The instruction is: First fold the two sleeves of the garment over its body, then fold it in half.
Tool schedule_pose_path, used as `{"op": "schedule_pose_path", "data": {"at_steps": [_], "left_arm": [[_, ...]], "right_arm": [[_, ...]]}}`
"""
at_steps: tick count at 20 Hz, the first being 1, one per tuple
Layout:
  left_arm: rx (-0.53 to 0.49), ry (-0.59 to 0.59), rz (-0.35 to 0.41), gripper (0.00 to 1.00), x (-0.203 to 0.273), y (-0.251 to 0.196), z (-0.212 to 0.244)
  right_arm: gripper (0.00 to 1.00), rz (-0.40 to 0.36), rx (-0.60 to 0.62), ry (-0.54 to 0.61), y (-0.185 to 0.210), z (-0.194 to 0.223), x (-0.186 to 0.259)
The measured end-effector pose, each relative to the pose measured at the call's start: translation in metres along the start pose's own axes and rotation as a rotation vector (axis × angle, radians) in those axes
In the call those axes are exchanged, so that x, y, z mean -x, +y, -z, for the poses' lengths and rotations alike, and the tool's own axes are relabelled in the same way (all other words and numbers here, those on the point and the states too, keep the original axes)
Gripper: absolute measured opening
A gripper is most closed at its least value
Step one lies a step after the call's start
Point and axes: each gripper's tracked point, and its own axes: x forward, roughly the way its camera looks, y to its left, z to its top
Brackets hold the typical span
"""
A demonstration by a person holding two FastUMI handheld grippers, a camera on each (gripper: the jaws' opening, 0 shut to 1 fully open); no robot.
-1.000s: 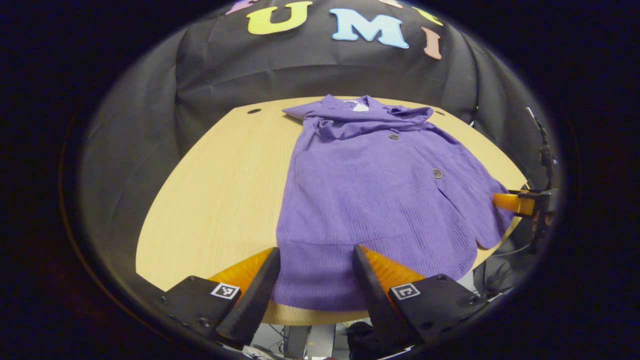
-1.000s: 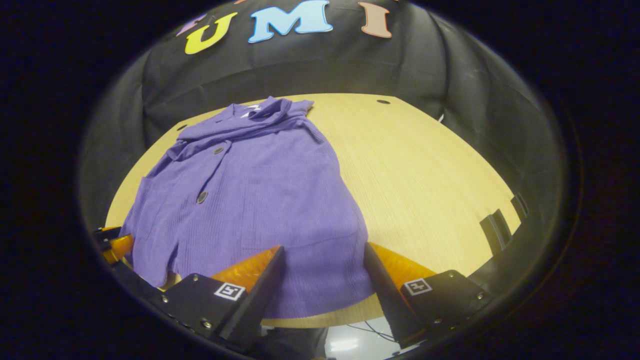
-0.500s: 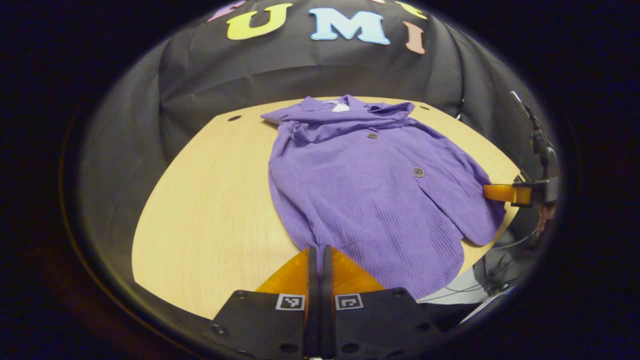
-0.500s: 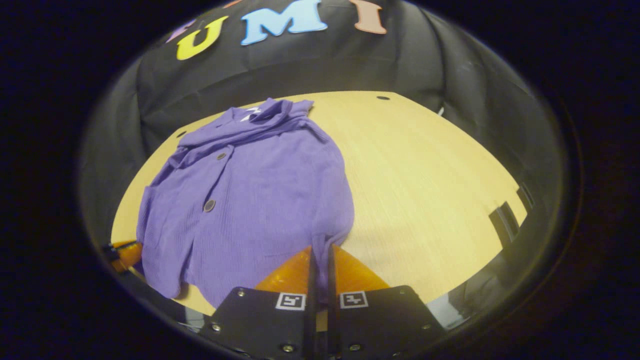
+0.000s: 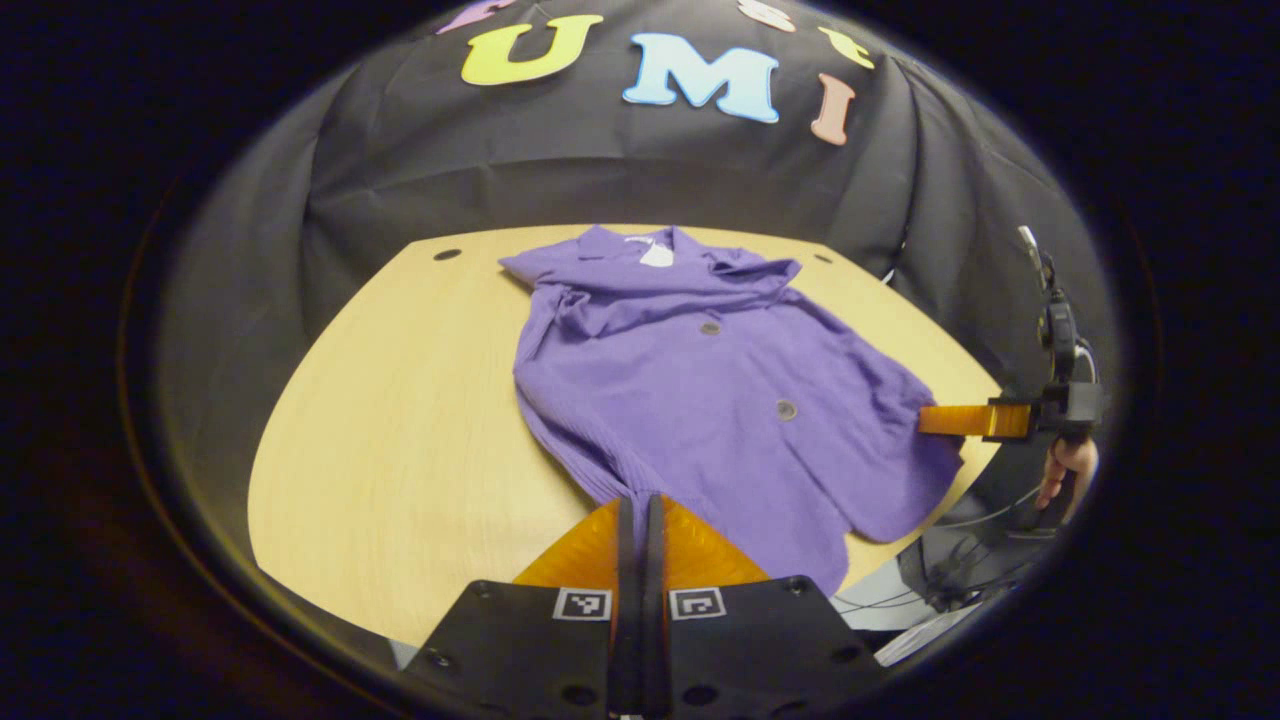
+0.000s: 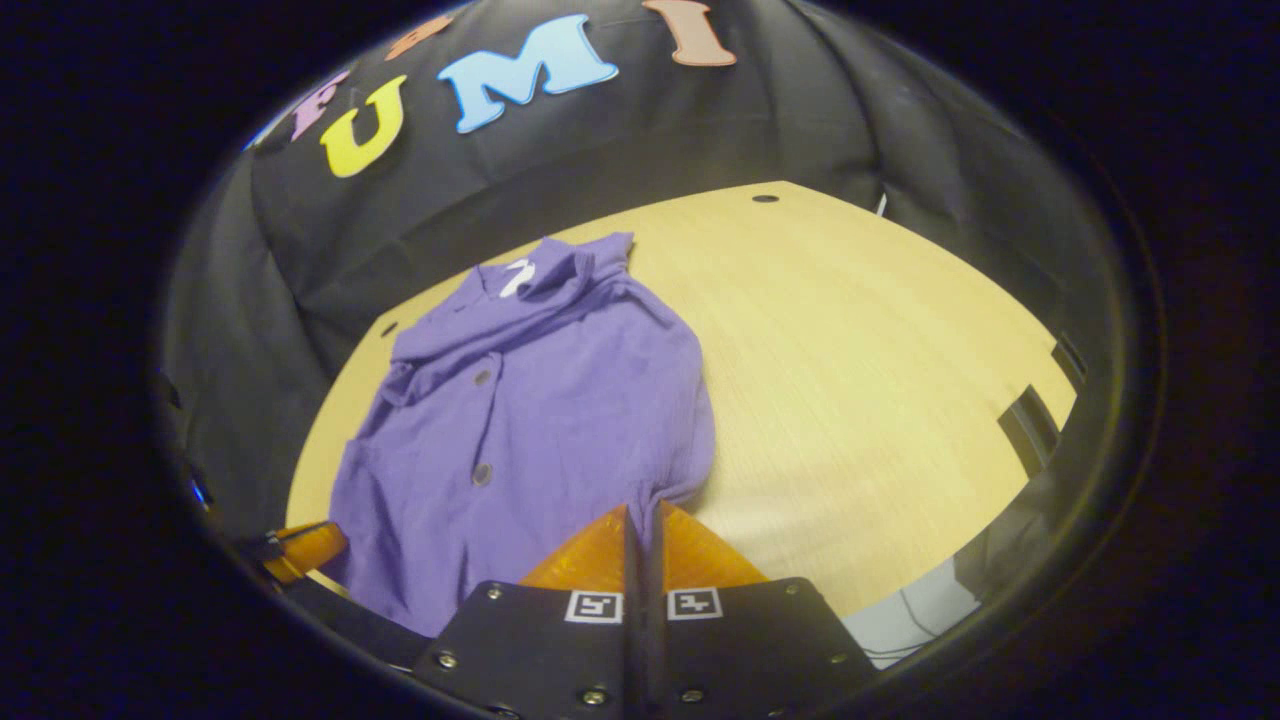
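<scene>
A purple buttoned garment (image 5: 700,400) lies spread on the light wooden surface (image 5: 400,420), its collar at the far edge near the black cloth wall (image 5: 600,150) and its hem toward the near edge. Both sleeves are already folded across the upper body.

In the left gripper view, the left hand-held gripper (image 5: 640,505) has its fingers pressed together on the near left corner of the hem, pinching the cloth so that it gathers to a point there. Far off to the right, the other hand-held gripper reaches in to the hem's opposite corner, with a hand (image 5: 1065,470) below it.

In the right gripper view, the right hand-held gripper (image 6: 643,515) is likewise closed on the garment (image 6: 530,420), pinching the near right corner of the hem, which bunches at the fingertips. The surface (image 6: 860,350) stretches bare to the right.
</scene>
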Motion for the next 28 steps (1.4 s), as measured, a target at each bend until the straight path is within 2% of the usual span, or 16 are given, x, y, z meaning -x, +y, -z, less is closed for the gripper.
{"op": "schedule_pose_path", "data": {"at_steps": [5, 11, 20, 25, 28], "left_arm": [[0.022, -0.095, 0.032, 0.07, 0.003, -0.005, -0.07], [0.037, -0.197, -0.014, 0.07, -0.021, 0.007, -0.163], [-0.007, -0.292, -0.134, 0.06, -0.089, 0.044, -0.279], [-0.014, -0.294, -0.177, 0.07, -0.129, 0.054, -0.311], [0.017, -0.301, -0.203, 0.07, -0.152, 0.066, -0.327]], "right_arm": [[0.02, -0.034, 0.068, -0.103, 0.019, -0.061, 0.01], [0.02, -0.134, 0.092, -0.174, 0.058, -0.147, -0.004], [0.02, -0.203, 0.149, -0.234, 0.101, -0.268, -0.074], [0.01, -0.209, 0.156, -0.241, 0.107, -0.308, -0.112], [0.01, -0.207, 0.148, -0.233, 0.106, -0.322, -0.138]]}}
